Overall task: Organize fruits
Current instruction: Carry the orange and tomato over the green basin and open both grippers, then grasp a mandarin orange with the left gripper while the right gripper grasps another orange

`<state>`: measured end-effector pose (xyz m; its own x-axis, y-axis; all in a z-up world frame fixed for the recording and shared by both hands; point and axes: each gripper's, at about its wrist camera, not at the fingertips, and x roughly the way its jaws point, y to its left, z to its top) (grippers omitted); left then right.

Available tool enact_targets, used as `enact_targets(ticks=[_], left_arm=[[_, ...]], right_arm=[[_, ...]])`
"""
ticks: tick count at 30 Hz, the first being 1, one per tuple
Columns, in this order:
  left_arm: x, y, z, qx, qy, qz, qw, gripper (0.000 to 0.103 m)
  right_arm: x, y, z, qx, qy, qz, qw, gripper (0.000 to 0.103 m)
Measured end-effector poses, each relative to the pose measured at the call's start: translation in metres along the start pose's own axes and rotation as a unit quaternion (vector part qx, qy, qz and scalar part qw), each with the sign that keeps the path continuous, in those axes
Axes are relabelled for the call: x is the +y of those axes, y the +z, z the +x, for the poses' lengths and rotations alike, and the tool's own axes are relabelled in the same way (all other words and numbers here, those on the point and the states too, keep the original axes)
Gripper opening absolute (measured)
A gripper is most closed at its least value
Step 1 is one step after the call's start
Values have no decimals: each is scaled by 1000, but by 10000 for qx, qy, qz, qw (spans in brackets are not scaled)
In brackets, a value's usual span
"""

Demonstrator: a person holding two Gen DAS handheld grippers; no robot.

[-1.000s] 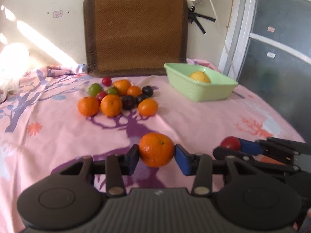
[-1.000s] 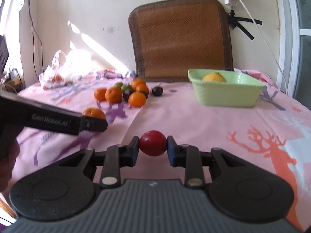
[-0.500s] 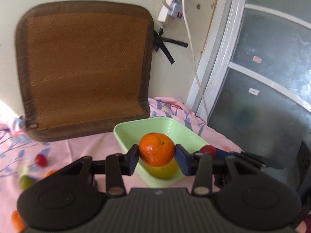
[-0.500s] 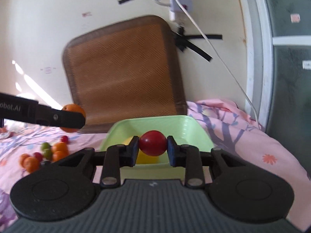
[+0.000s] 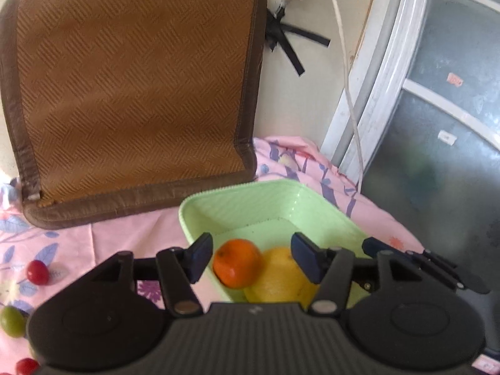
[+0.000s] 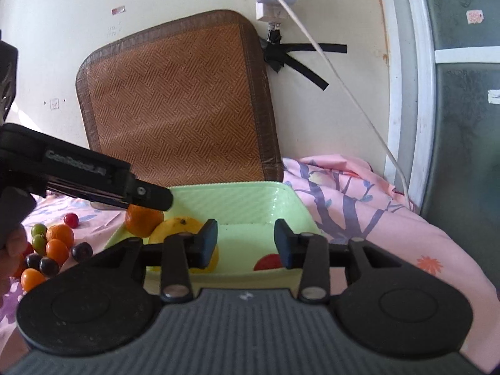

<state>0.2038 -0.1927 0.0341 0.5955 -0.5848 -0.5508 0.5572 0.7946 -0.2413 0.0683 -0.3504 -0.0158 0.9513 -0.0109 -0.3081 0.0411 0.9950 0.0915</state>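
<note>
Hovering over the pale green ribbed plastic tub (image 5: 315, 206), both grippers are letting go of their fruit, which is why each piece sits low between spread pads instead of being pinched. The left gripper (image 5: 251, 257) has its jaws opening: the round orange mandarin (image 5: 237, 262) lies between the blue pads with a clear gap on either side, so nothing presses on it, and it is down against the large yellow citrus fruit (image 5: 281, 276) at the tub's near left corner. From the right wrist view the same mandarin (image 6: 143, 220) shows just under the left gripper's finger, touching the yellow fruit (image 6: 178, 226).

The right gripper (image 6: 245, 243) is also opening, its pads apart over the tub's bare floor; the small red round fruit (image 6: 268, 262) lies on that floor below and just inside the right pad, partly hidden by it, and free of both pads.

The tub stands on the pink flower-printed cloth (image 6: 359, 206) over the bench, at its far right side near the woven brown cushion (image 6: 178, 100) leaning on the wall. Off to the left, well apart from the tub, the loose pile of oranges, dark plums and green and red small fruits (image 6: 50, 250) waits on the cloth, so I judge the sorting to be only started, with most pieces left to carry over.
</note>
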Motion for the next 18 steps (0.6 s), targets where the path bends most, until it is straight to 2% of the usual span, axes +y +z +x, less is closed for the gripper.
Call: enact_targets(ticks=[2, 5, 9, 14, 18], left_arm=[[2, 6, -27, -272, 14, 25, 9996, 57], [15, 6, -87, -791, 111, -23, 9968, 63], [43, -18, -160, -1144, 687, -124, 9910, 65], [87, -65, -203, -934, 1442, -513, 9838, 65], [112, -98, -208, -687, 1488, -817, 9831, 65]], right_arm=[[-1, 3, -5, -60, -30, 89, 9999, 43], [4, 10, -25, -248, 84, 206, 9994, 43], [23, 12, -56, -415, 506, 351, 9972, 43], [68, -2, -71, -103, 1085, 336, 9935, 43], [105, -22, -63, 372, 1331, 303, 9899, 43]])
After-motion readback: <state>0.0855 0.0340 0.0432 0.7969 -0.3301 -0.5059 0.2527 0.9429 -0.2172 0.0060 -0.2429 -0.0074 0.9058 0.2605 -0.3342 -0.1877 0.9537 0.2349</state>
